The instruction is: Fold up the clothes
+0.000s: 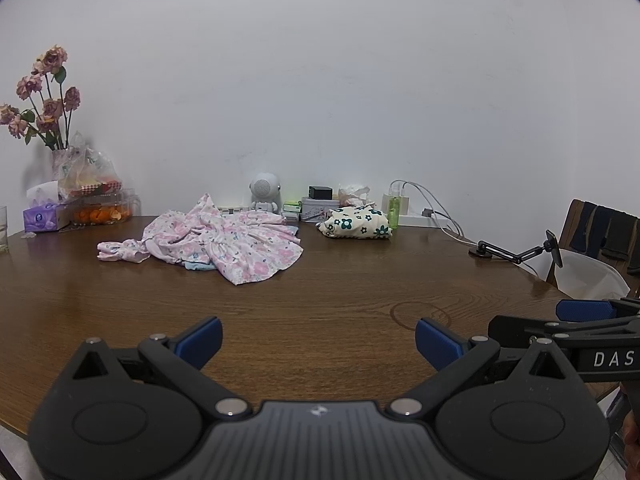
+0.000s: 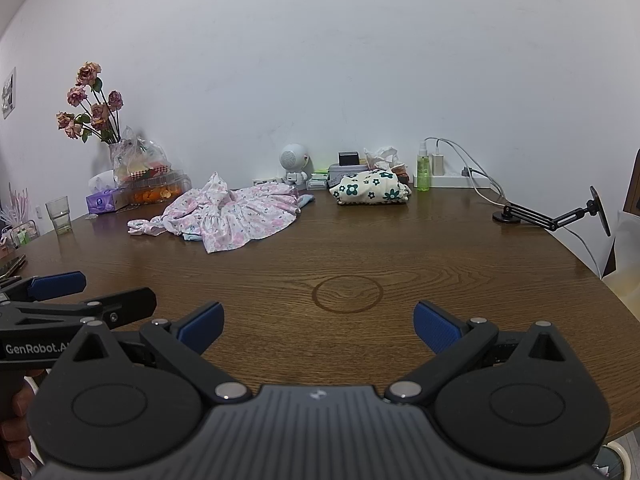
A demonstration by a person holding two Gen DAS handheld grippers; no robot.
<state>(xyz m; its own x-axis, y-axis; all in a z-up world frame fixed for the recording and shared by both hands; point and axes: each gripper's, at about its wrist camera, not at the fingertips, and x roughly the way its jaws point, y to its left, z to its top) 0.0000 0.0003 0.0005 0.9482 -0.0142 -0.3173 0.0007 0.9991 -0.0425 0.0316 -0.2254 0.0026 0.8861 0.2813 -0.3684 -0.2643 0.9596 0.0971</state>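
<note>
A crumpled pink floral garment (image 1: 216,240) lies on the far middle of the round wooden table (image 1: 340,300), with a bit of light blue cloth under it; it also shows in the right wrist view (image 2: 228,214). A folded cream cloth with dark green flowers (image 1: 356,222) sits to its right near the wall, also in the right wrist view (image 2: 370,188). My left gripper (image 1: 318,344) is open and empty above the near table edge. My right gripper (image 2: 318,326) is open and empty beside it, on the right. Both are well short of the clothes.
Along the wall stand a vase of dried roses (image 1: 44,100), a tissue box (image 1: 46,218), a tub of oranges (image 1: 100,212), a small white robot speaker (image 1: 264,192), a tin box (image 1: 320,208), a green bottle (image 1: 393,208) and a charger with cables. A phone holder arm (image 1: 516,254) and a chair (image 1: 600,240) stand right. A glass (image 2: 59,214) stands left.
</note>
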